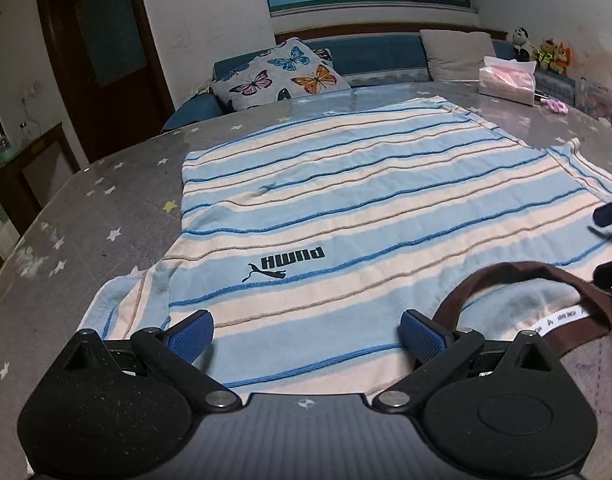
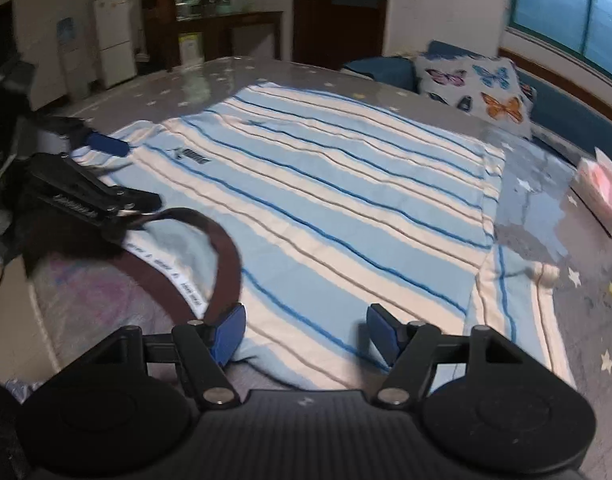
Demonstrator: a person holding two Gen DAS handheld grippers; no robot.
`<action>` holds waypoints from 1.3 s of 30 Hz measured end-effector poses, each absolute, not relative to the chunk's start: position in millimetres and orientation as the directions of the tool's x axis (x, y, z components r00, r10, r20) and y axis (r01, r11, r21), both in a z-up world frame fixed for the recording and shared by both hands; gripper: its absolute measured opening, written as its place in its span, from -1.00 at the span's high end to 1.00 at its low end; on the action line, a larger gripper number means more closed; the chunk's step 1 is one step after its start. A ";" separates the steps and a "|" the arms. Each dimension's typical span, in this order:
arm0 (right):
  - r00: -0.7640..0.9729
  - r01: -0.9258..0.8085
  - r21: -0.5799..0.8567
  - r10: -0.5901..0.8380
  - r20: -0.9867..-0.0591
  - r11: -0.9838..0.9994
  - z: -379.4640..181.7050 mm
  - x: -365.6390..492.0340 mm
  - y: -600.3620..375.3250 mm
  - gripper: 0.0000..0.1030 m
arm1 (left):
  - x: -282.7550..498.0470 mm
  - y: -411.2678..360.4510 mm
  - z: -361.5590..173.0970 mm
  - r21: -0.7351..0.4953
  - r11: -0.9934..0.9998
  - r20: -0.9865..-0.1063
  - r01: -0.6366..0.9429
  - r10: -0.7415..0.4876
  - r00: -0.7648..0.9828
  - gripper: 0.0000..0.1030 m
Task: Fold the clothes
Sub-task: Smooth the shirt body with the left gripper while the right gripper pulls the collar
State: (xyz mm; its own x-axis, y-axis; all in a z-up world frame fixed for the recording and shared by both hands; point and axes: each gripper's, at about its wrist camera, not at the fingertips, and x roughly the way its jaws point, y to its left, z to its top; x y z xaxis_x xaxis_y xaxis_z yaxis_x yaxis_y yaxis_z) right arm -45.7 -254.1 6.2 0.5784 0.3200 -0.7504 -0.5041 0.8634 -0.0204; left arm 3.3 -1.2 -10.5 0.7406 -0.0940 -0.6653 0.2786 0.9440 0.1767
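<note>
Grey star-printed cloth under a glossy cover spreads over the desk (image 1: 106, 208), and behind it runs a blue sofa with a butterfly cushion (image 1: 284, 76) under a dark window. On the far right of the desk sits a pack of pink tissues (image 1: 505, 80).

A striped T-shirt (image 1: 365, 200), pale blue and cream with thin blue and tan lines, lies flat on the desk, front up, with a black logo (image 1: 284, 266) on its chest. Its brown neckband (image 1: 545, 276) is at the near edge, and one short sleeve (image 1: 130, 304) lies spread at the near left in the left wrist view. The hem is at the far side, toward the sofa.

The left tool (image 1: 306, 336) hangs over the shoulder area just left of the collar, its blue pads spread wide with only flat cloth beneath them and nothing pinched. In the right wrist view the same tool shows at the far left, beside the collar.

The right tool (image 2: 304, 332) hovers over the other shoulder, just right of the neckband, its jaws apart and gripping nothing; the cloth lies below them, untouched by the pads as far as can be seen. The second sleeve (image 2: 513, 308) lies spread to its right.
</note>
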 end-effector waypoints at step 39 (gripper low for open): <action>0.603 -0.479 0.047 0.368 -0.708 0.876 10.1 -62.8 -254.5 -0.47 | -12.8 -54.0 10.4 0.153 0.833 -0.626 0.531 -0.334 0.705 -1.00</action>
